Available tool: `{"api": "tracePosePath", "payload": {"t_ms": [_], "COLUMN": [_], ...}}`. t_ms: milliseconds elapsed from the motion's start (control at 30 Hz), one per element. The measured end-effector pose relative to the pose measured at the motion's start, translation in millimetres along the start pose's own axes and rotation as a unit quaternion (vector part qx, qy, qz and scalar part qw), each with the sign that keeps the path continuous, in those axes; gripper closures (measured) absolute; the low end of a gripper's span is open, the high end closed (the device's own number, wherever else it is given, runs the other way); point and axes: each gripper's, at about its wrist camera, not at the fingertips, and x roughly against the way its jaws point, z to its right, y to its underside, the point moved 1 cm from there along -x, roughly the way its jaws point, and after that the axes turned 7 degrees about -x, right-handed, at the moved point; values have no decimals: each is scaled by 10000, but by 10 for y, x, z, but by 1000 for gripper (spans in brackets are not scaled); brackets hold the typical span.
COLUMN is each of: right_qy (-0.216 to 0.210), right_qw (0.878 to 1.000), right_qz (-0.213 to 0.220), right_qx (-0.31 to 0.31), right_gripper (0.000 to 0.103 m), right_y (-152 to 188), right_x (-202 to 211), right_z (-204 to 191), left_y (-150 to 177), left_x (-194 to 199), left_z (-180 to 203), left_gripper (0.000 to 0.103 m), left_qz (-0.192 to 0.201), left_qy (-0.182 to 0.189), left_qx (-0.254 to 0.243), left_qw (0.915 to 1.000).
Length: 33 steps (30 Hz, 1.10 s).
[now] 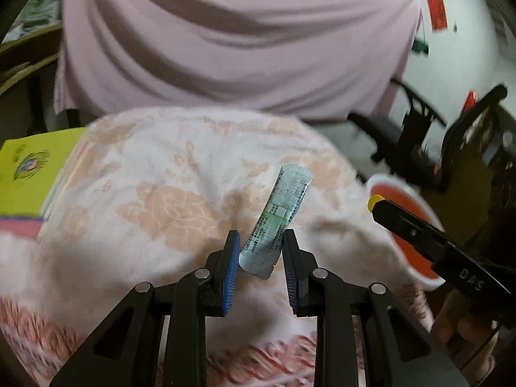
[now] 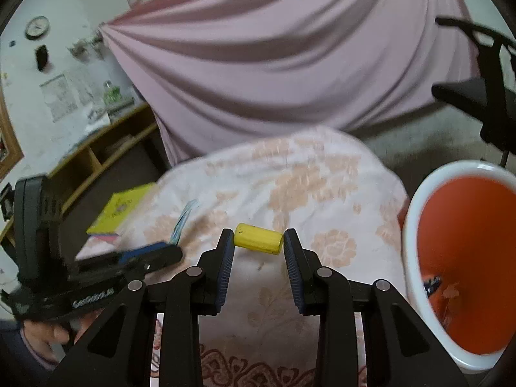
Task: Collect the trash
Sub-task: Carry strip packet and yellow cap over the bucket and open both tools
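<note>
Between my left fingers (image 1: 231,267) I hold a flat printed wrapper (image 1: 276,217), pale blue and green with small text. The left gripper (image 1: 259,266) is narrowly open, and both blue pads press on the lower end of this wrapper; its upper end stands up free above the flowered cloth (image 1: 167,174). My right gripper (image 2: 259,266) is also narrowly open. Its pads clamp a small yellow cylinder (image 2: 258,238) by its two ends, so it lies across between the fingertips, lifted above the cloth. Just beside the cloth, on my right side, stands an orange bin (image 2: 467,258) with a white rim; some small scraps lie at its bottom. A yellow book (image 1: 29,174) lies on the left side of the cloth.
</note>
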Motion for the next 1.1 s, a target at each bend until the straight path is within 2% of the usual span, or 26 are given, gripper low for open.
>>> {"api": "tracePosePath", "payload": {"t_ms": [133,267,400,567,833,1100], "right_qy": [-90,25,304,534,846,1085], "right_qw": [9966,9867,9707,9556,9404,9323], "right_qz": [774,1546,2225,2772,3234,3428], "right_qx": [249,511,856,848,629,383], "right_gripper": [74,74,74,74,73,73], "right_y": [12,38,53,21,-21,-31], "right_x": [324,649,919,1139,1423,1583], "right_z": [-89,-138,-173,-88,142,407], "left_y": [18,-59,-178,-264,-369,-357], "left_x": [344,621,801,982,1041,882], "left_z": [169,345,617,910,1386,1697], "left_gripper": [81,81,80,80,80,80], "left_qz": [702,1313,1742,2102,2420,2527], "left_qy": [-152,-207,-272,-335,-330,-190], "left_qx": [161,183,-55,-533,-1170,-1618], "left_qw": [9973,9910,9843,9756,9626,9537]}}
